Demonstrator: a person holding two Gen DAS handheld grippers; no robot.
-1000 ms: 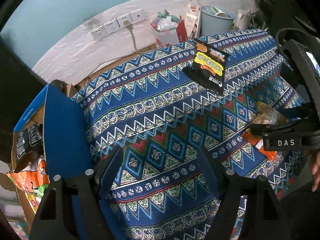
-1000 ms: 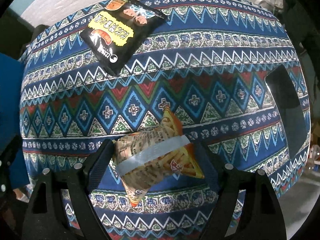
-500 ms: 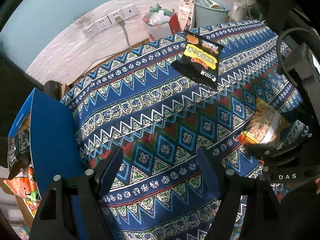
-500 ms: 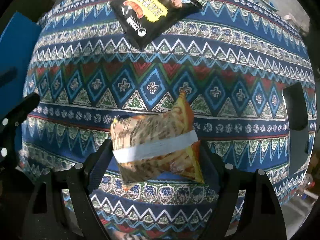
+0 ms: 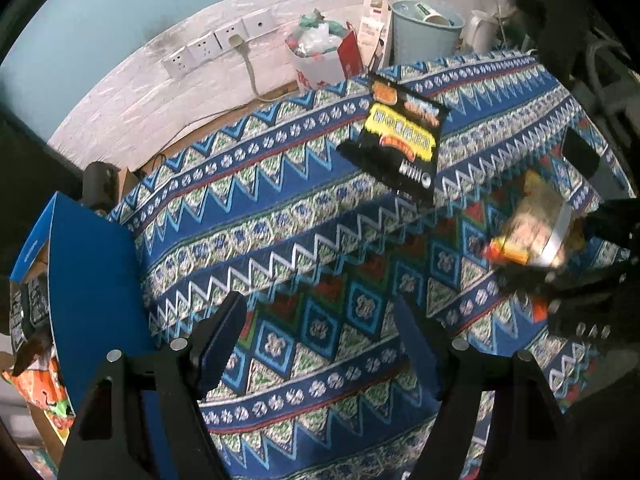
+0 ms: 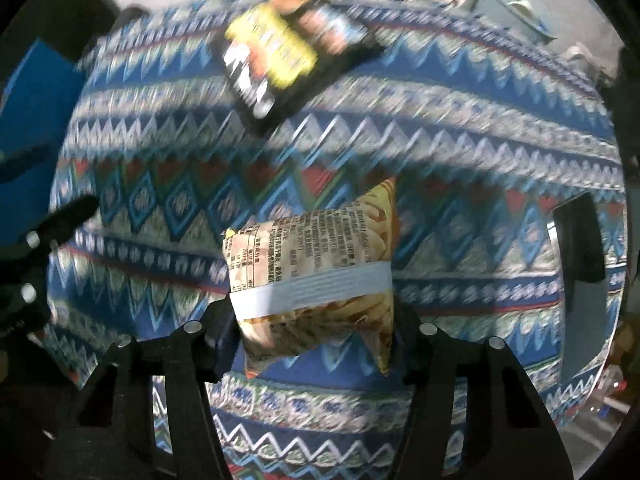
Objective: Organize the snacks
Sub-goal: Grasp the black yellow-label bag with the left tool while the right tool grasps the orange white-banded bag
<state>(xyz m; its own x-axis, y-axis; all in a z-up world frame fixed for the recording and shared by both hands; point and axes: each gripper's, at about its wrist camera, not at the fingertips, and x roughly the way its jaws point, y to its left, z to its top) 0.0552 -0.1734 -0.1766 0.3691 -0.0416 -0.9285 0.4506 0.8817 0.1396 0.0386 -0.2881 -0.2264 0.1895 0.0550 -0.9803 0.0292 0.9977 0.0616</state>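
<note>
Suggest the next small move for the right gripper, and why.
Probably carry the fries bag left toward the blue box. The right gripper is shut on the bag, which looks lifted off the cloth, and the box at the table's left edge already holds other snack packs. The left gripper is open and holds nothing.

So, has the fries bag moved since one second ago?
Yes. The fries bag, gripped by the right gripper, now hangs lifted off the patterned tablecloth, nearer the black snack bag.

centre cloth (image 5: 304,216): open | left: blue box (image 5: 92,280) | far: black snack bag (image 5: 400,140)
</note>
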